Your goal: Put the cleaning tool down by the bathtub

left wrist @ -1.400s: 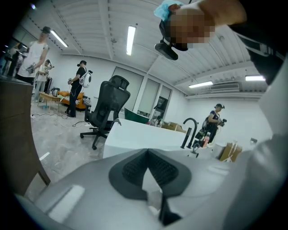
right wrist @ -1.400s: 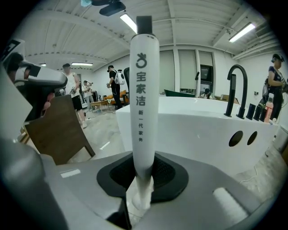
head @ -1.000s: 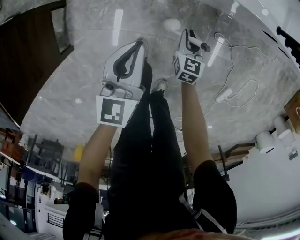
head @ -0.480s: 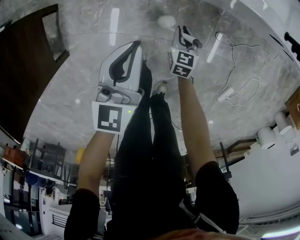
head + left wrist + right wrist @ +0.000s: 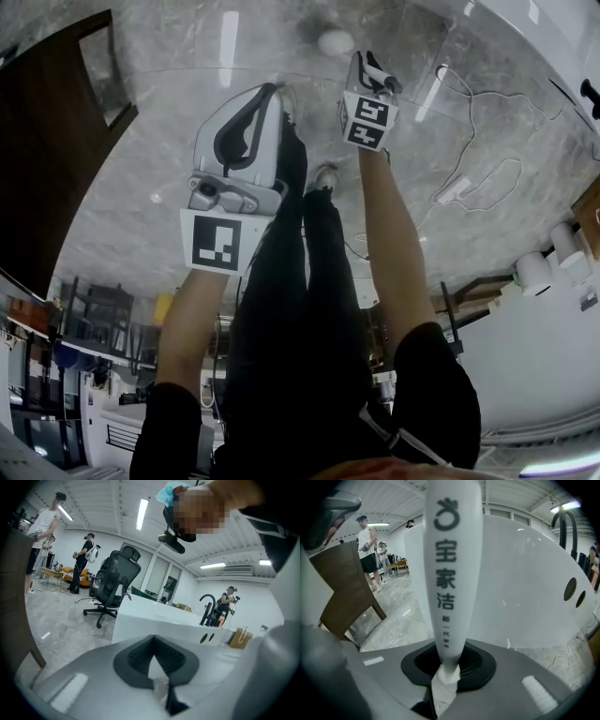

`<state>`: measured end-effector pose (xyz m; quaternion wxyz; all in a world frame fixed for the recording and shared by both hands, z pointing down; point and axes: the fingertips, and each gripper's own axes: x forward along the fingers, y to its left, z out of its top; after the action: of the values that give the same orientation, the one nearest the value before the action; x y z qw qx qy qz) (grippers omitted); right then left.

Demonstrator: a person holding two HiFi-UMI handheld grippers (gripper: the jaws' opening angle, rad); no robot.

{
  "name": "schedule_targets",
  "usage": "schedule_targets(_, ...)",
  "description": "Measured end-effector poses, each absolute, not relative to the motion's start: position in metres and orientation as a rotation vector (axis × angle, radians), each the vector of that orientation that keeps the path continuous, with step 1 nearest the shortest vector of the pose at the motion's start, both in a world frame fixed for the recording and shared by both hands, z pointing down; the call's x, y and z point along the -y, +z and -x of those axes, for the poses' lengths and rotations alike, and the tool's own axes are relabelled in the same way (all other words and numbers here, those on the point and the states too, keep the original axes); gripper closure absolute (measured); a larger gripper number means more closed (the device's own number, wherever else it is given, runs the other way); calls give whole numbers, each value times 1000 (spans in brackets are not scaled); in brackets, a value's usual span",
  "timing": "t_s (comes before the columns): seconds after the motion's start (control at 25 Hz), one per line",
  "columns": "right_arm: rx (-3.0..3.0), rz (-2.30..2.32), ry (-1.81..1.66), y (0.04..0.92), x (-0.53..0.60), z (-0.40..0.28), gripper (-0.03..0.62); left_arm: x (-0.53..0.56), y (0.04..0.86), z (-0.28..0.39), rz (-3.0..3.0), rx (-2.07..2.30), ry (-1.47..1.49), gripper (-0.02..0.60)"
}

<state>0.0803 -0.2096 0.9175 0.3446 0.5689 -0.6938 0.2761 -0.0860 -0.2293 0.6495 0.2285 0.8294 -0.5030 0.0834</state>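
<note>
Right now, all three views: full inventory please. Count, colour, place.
bathtub: 1, white, ahead of both tools
faucet: 1, black, on the bathtub rim
cleaning tool: 1, white handle with dark print, in the right tool
office chair: 1, black, beyond the bathtub's left end
wooden panel: 1, dark brown, tilted, at left
cable: 1, white, looped on the grey marble floor
paper bag: 1, brown, past the bathtub
other people: 3, background
person's legs: 2, black trousers, centre of head view
left tool: 1, grey, jaws together, empty
right tool: 1, grey, shut on the cleaning tool
</note>
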Motion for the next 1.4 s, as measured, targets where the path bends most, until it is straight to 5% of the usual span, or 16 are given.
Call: schedule_targets(1.4,1823,-1446,726,951,300,-70,525,257,663,108,-2228,1427,201,572)
